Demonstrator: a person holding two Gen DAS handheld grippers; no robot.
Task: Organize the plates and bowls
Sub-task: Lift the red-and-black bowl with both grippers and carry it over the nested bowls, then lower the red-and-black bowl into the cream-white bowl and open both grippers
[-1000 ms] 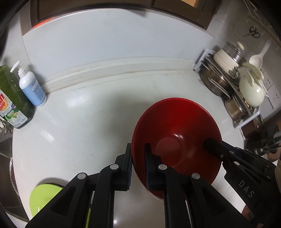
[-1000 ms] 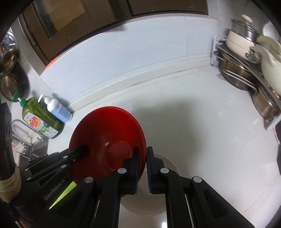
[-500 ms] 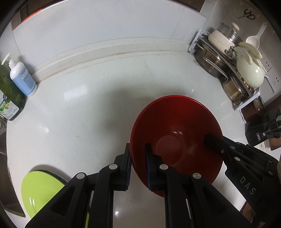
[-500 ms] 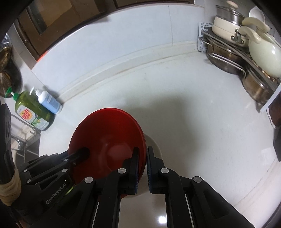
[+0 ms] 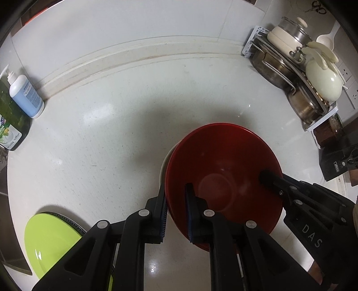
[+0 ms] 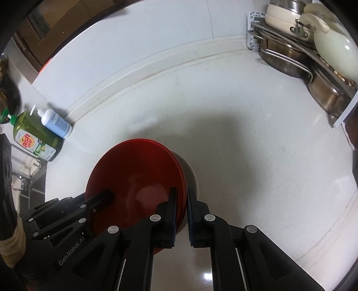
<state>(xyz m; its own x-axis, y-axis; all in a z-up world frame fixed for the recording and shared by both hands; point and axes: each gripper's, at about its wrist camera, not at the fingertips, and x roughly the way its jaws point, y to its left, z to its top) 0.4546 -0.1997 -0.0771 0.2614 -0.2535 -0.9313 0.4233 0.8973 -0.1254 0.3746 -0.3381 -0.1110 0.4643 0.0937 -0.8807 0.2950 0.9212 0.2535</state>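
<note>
**Red bowl held over a white dish by both tools**

The red bowl (image 5: 223, 176) hung above the middle of the white worktop (image 5: 100, 138), gripped from two sides. The left tool (image 5: 175, 215) was clamped on its near-left rim, one finger outside the wall and one inside; the right tool (image 6: 180, 215) pinched the opposite rim the same way.

Only the left wrist view showed the lime-green plate (image 5: 49, 244) lying near the worktop's front left edge, on top of a darker rim. It also caught a pair of scissors (image 5: 317, 7) on the wall and a white ladle (image 5: 327, 39) above the pot rack (image 5: 288, 73) in the back right corner. The right wrist view alone showed the full green dish-soap bottle (image 6: 33, 136) and a tap (image 6: 24, 179) at the worktop's left edge.

Readable writing: "DAS" on the right tool's body seen from the left, "GenRobot.AI" on the left tool's body seen from the right, and "dish" on the green bottle's label. The print on the blue pump bottle (image 5: 25, 95) beside it was too small to read.

Compared with a second earlier, the bowl sat lower over the worktop, and a white dish (image 6: 192, 176) now peeked out from under it in both views, where the left view had shown none.
</note>
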